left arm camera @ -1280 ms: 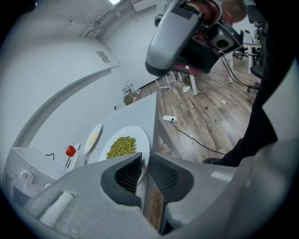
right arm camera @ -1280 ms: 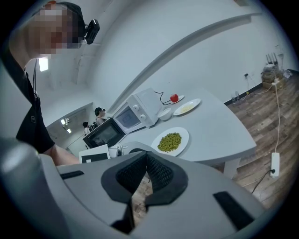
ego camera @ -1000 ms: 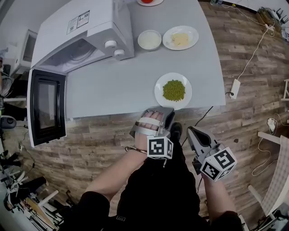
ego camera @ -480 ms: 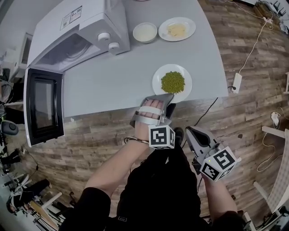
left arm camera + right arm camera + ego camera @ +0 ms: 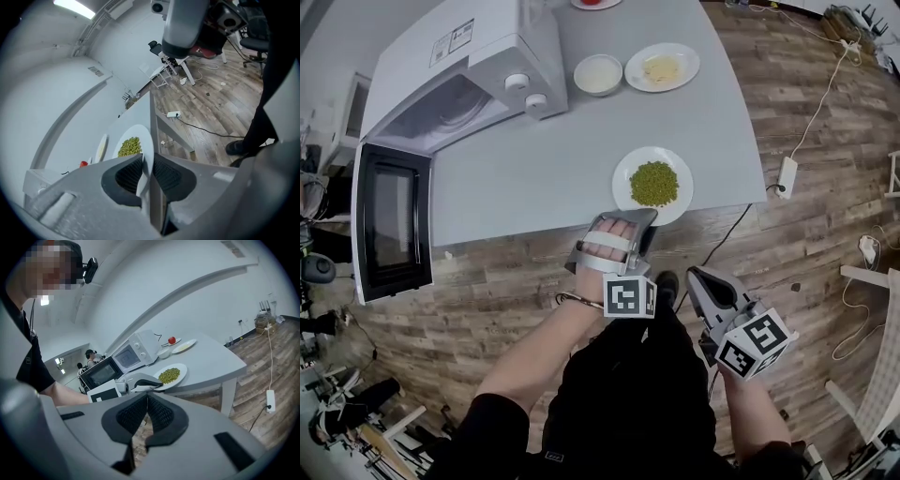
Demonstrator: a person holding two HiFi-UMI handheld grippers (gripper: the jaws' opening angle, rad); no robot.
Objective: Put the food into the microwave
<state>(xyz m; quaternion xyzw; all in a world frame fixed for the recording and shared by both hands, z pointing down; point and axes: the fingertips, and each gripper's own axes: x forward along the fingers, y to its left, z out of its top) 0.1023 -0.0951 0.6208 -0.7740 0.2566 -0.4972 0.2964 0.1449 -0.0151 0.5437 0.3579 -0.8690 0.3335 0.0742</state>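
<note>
Here, seen from above, the left gripper [image 5: 639, 221] reaches to the near edge of a grey table [image 5: 534, 173], where a white plate of green peas [image 5: 623, 178] sits close to the table's front edge. Its jaws have just been closing, and its own view shows the plate's rim pinched between the two dark pads [image 5: 129, 173]. The right gripper [image 5: 698, 275] hangs over the wooden floor [image 5: 806, 244], well apart from the plate, its jaws together on nothing. On the table's left side a white microwave [image 5: 459, 80] stands with its door [image 5: 392, 220] swung wide open. Beyond the peas sit a small white bowl [image 5: 598, 74] and a plate of pale yellow food [image 5: 680, 56].
</note>
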